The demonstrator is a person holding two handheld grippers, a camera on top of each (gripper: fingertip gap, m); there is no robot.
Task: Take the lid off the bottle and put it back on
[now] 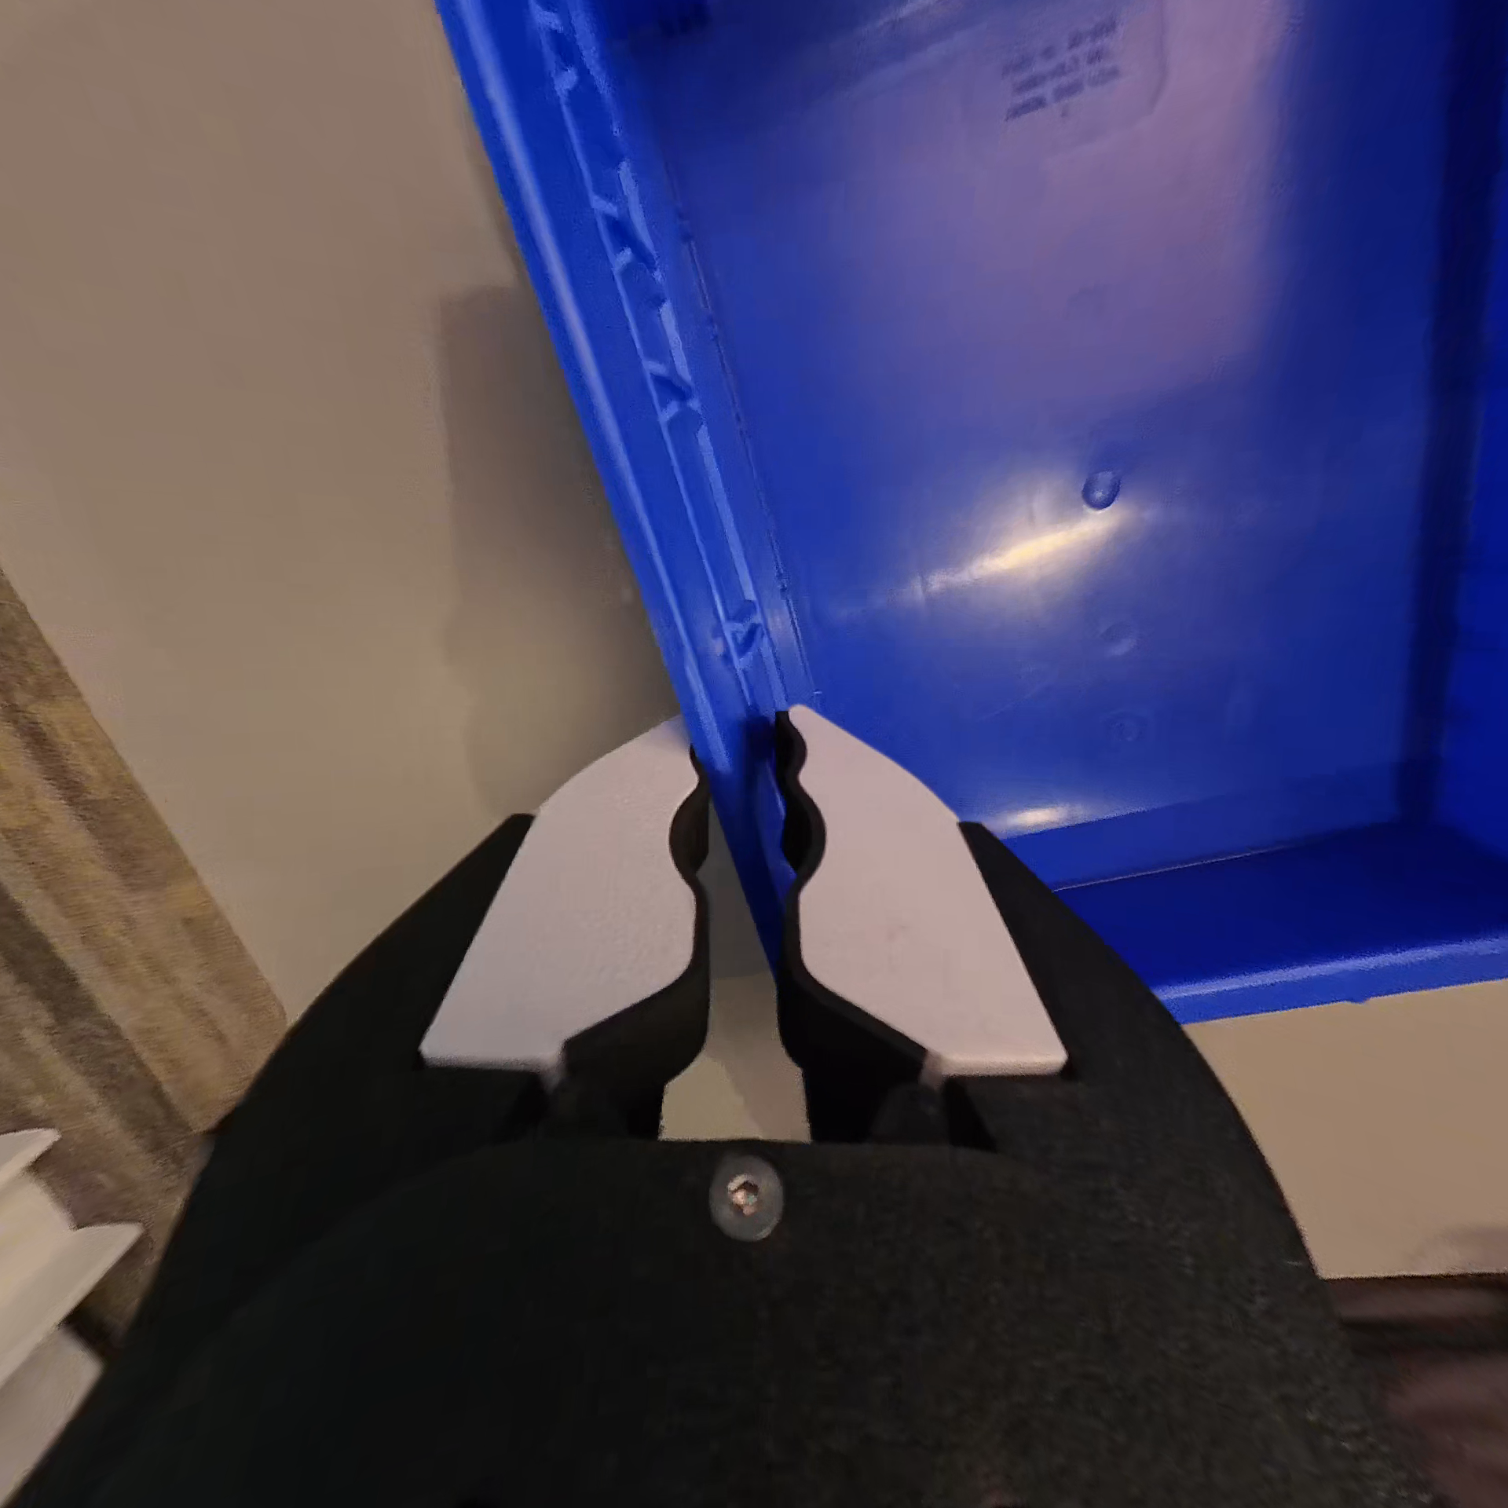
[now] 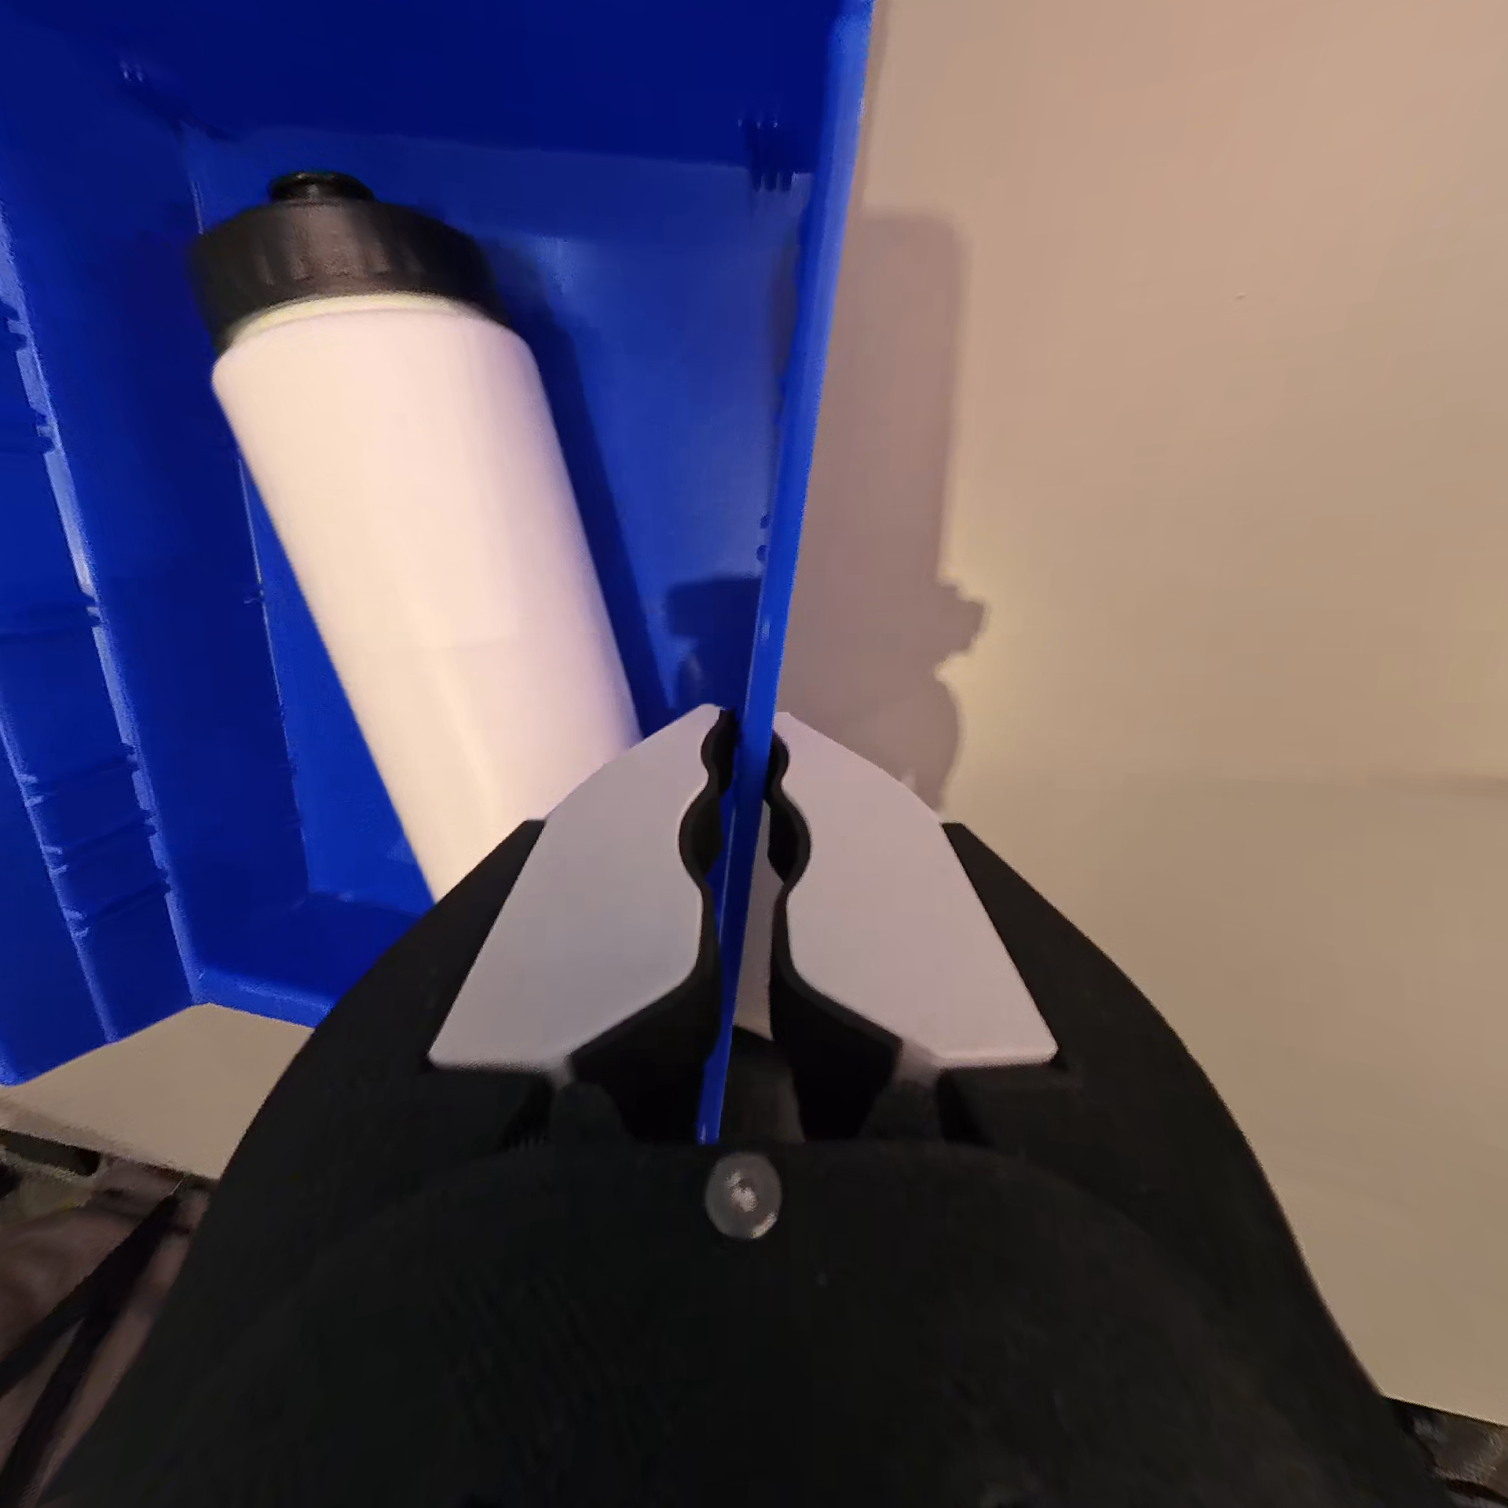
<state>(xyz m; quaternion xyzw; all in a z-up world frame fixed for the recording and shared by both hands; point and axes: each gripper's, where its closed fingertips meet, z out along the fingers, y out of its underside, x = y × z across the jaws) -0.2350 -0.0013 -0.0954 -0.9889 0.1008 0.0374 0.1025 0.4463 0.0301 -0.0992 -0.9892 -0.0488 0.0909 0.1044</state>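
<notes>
Right gripper (image 2: pixel 747 738) is clamped on the right wall of the blue bin (image 2: pixel 804 408), one finger inside, one outside, the thin wall pinched between the dark pads. Inside the bin lies the white bottle (image 2: pixel 416 522), on its side, just left of that gripper and running away from it; its base end slips out of sight behind the inner finger (image 2: pixel 604 906). The black lid (image 2: pixel 334 249) sits on the bottle's far end, well up from the fingertips.

Over on the other side, the left gripper (image 1: pixel 738 738) is closed narrow around the bin's left rim (image 1: pixel 653 343), gripping it the same way. No bottle shows in this view, just the bin's glossy floor. There's some moulded lettering on that floor (image 1: pixel 1053 90), far corner, blurred, unreadable. The bottle's side shows no label or brand. Pale tabletop (image 2: pixel 1183 571) under everything.
</notes>
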